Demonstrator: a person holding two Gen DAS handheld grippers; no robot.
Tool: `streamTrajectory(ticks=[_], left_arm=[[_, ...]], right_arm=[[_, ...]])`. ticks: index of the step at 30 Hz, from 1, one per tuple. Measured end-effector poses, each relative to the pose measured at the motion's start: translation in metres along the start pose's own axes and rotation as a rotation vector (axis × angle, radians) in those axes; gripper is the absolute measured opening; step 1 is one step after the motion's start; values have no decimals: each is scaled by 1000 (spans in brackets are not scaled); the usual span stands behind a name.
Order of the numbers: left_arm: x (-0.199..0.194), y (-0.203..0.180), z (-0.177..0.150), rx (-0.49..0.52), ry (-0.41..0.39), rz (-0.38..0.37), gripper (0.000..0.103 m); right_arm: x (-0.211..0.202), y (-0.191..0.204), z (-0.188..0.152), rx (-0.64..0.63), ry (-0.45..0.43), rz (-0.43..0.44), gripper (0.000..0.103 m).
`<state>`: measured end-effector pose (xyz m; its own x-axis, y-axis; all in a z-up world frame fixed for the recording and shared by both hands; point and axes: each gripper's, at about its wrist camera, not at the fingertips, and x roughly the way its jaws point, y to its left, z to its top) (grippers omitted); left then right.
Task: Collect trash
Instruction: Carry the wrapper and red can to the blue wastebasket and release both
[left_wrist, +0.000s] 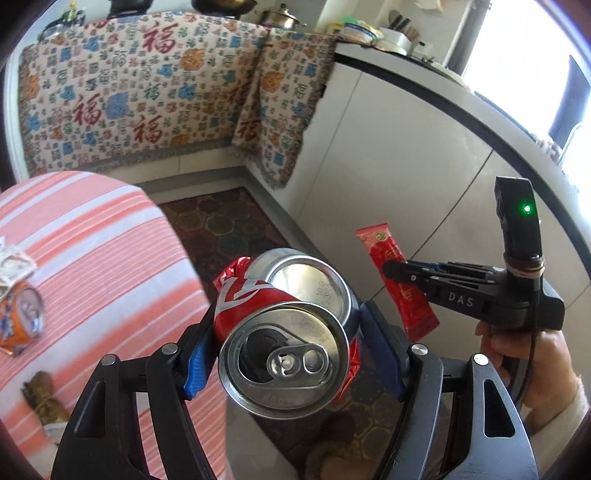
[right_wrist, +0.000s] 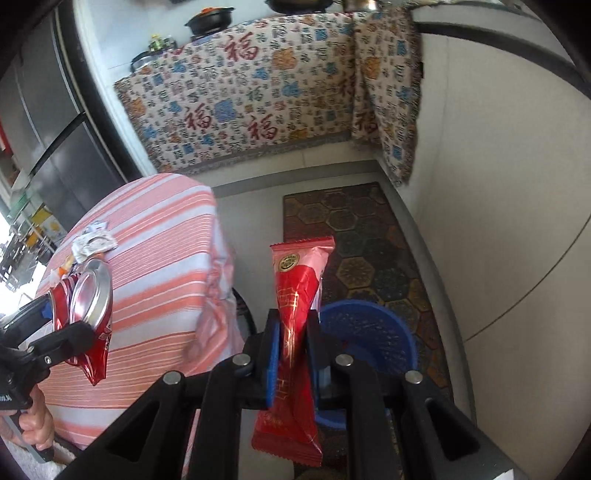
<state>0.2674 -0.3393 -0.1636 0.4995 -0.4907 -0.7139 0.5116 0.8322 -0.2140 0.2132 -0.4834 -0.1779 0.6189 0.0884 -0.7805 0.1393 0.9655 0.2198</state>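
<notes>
The left gripper (left_wrist: 284, 343) clamps a crushed red can (left_wrist: 280, 354) between its two blue pads (left_wrist: 195, 365), so the can sits across the jaws with its opened top toward the camera. It hangs in the air past the edge of the striped tablecloth (left_wrist: 92, 258), over the floor mat (left_wrist: 225, 221).

The right gripper (right_wrist: 293, 354) is closed tight on a red snack wrapper (right_wrist: 295, 332). The wrapper stands upright between the pads, its top end above the fingers and its lower end below them. Just behind the right finger a blue basket (right_wrist: 373, 328) stands on the patterned mat.

On the tablecloth, near its left edge, an orange can (left_wrist: 22, 321) lies on its side beside crumpled white paper (left_wrist: 14, 262). A brown scrap (left_wrist: 42, 398) lies nearer the camera.
</notes>
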Motion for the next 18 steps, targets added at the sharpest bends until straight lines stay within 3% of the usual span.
streamTrajectory(ticks=[7,18], left_arm=[[79,-25,0,35,53,-3,74],[145,-35,-18,64,123,1,74]], right_arm=[[42,-63,-4,78,27,-37,13],[96,-127,-17,190,95,-6,14]])
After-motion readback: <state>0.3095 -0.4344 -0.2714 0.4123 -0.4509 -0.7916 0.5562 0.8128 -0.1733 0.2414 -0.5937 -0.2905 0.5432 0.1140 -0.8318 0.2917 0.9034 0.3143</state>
